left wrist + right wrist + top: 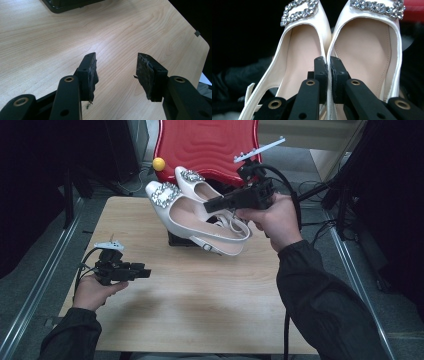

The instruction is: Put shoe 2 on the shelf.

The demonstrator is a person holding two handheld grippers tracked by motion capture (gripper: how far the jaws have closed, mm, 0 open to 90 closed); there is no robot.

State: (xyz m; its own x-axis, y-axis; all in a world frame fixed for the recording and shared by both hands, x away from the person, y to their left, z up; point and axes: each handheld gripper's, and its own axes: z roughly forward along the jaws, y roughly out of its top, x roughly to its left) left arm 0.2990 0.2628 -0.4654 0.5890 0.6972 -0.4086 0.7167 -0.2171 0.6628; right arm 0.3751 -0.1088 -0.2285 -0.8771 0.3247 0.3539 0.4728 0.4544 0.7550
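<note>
At the left of the high view, the left gripper [142,272] hangs low over the table [200,310], held level in the left hand [95,290], pointing toward the middle of the wood. Its own view shows the jaws standing well apart with nothing between them, the worn pads [143,75] over bare wood, and the corner of a dark tray [62,6] at the top edge. Farther right, behind the table's middle, two white shoes [200,220] with jewelled buckles [165,195] hang side by side, toes up and to the left, raised off the table over the dark tray [175,240]. The right gripper [210,205] has them: in the right gripper view the jaws stand nearly together, pinching the two inner side walls of the shoes [359,55] where they meet, one jaw inside each shoe. The buckles [298,11] lie at the top of that view. The right hand [272,217] holds this gripper above the table's far right part, its cable [290,190] looping behind. Beyond the table stand a red seat [210,145] and a yellow ball [159,164].
</note>
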